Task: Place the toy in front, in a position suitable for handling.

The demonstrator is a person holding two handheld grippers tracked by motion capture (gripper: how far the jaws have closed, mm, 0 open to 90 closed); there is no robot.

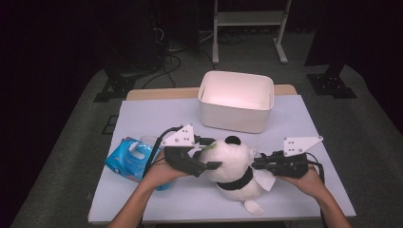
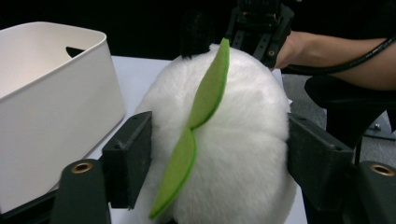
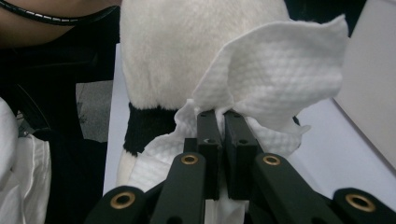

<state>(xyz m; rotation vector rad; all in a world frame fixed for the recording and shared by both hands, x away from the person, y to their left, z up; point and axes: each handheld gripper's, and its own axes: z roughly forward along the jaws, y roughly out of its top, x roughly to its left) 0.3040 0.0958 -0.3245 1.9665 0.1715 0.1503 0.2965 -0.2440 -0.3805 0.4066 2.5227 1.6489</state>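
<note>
Flanking plush panda (image 1: pixel 231 164): left gripper (image 1: pixel 205 154), jaws pressing head sides; right gripper (image 1: pixel 260 164), jaws clamped on white tissue (image 3: pixel 275 74). Adjacent: white bin (image 1: pixel 236 100), wipes pack (image 1: pixel 129 159), bench (image 1: pixel 161 114).

Black two-jaw grippers (image 1: pixel 215 159); brass screws; grey three-cornered plates (image 1: pixel 179 137); black cables (image 1: pixel 159 142); bare forearms.

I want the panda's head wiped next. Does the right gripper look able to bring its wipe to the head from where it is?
Probably yes: the right gripper holds the wipe right beside the plush panda, nothing between; the left gripper straddles the head's far side.
</note>
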